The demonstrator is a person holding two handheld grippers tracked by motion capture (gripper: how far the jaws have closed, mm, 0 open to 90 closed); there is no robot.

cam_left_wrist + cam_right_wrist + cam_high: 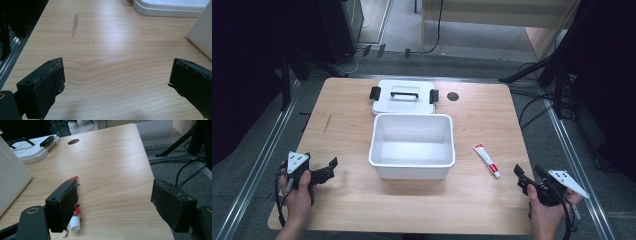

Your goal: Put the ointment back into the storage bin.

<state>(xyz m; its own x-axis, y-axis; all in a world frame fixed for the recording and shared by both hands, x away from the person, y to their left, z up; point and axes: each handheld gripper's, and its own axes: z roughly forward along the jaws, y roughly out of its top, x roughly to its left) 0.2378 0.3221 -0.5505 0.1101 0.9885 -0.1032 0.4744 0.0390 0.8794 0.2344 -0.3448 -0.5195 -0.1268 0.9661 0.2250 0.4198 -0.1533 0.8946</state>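
Note:
An empty white plastic box (412,146) stands in the middle of the wooden table (347,200). Its white lid (404,96), with a black handle and two black clips, lies flat just behind it. A small red and white tube (486,160) with a white cap lies right of the box. My right gripper (523,179) is open near the table's right front corner, just short of the tube (74,218), whose cap end shows beside its left jaw. My left gripper (330,167) is open at the left front, over bare wood, with nothing between its jaws.
A dark round hole (453,96) marks the table top at the back right. Metal rails (259,165) run along both sides of the table, and tripod legs and cables (542,70) stand on the floor at the right.

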